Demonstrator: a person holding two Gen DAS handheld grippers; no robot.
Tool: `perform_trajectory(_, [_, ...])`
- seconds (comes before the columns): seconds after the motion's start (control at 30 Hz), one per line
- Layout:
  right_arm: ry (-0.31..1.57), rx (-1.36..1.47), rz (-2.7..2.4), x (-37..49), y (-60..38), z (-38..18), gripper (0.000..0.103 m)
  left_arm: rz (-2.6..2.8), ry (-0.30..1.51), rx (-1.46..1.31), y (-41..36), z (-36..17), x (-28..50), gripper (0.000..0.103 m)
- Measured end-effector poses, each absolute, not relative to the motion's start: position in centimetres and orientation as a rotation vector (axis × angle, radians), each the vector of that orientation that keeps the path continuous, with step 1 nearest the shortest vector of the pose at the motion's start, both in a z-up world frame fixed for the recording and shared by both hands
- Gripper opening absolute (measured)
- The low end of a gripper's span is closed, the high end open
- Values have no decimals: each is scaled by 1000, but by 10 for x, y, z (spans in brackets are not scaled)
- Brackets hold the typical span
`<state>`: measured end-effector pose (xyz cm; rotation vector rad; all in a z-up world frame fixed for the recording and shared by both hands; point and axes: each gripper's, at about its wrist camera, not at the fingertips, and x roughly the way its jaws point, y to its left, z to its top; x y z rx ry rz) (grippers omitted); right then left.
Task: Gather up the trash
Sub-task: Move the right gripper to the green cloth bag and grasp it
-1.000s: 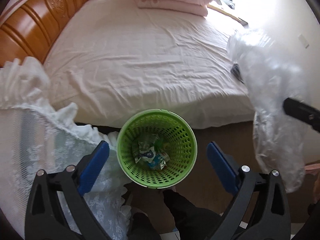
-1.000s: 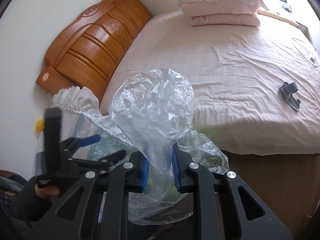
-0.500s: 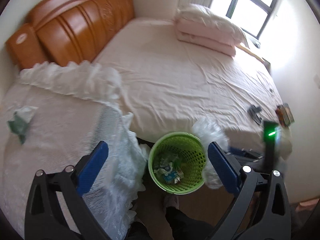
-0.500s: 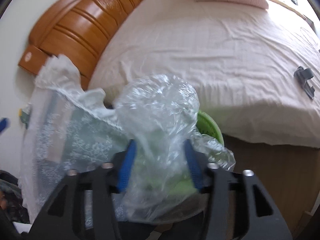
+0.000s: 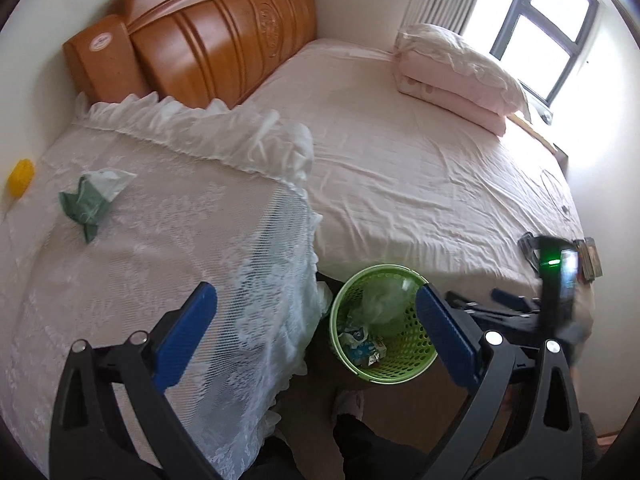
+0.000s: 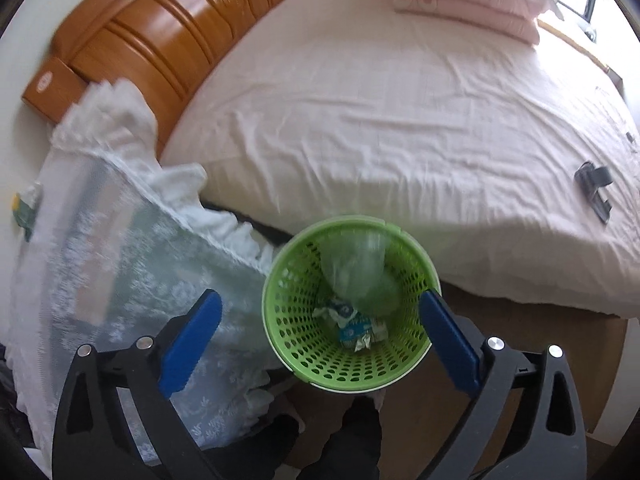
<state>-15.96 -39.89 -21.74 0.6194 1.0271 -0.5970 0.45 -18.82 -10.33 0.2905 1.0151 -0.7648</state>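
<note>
**Clear bag in the green basket, both claws wide**

From the left wrist, the left claw [image 5: 316, 322] stood wide open with nothing between its blue pads, poised over the edge of the lace-covered table [image 5: 168, 248]. A crumpled green wrapper [image 5: 90, 200] lay on the lace near the table's far left side, and a yellow object [image 5: 21, 174] sat at the very rim beyond it. The green basket [image 5: 404, 364] stood on the floor in the narrow gap between the table's frilled skirt and the side of the bed [image 5: 420, 184]. A clear plastic bag [image 5: 382, 300] lay inside it, above some crumpled packaging. The right claw's black frame showed at the right, beside the basket.

From the right wrist, the right claw [image 6: 320, 328] was opening, its pads well apart on either side of the basket [image 6: 304, 344], gripping nothing. The plastic bag [image 6: 352, 272] sat inside against the far wall, blurred, with packaging [image 6: 356, 326] at the bottom. A dark clip [image 6: 594, 184] lay near the bed's [image 6: 400, 120] right edge. Bare floor showed right of the basket.
</note>
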Motion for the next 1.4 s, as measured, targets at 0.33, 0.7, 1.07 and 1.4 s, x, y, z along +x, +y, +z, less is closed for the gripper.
perform_trajectory(0.33, [936, 521, -565, -164, -370, -132, 100, -752, 1003, 262, -174, -95, 6, 95])
perform_trajectory(0.7, [912, 433, -472, -136, -334, -99, 100, -724, 971, 230, -154, -84, 7, 95])
perform_trajectory(1.07, [933, 344, -323, -84, -293, -94, 100, -595, 977, 163, -104, -85, 25, 95])
perform_trajectory(1.4, [949, 283, -192, -37, -258, -95, 100, -460, 986, 102, -54, -89, 45, 95])
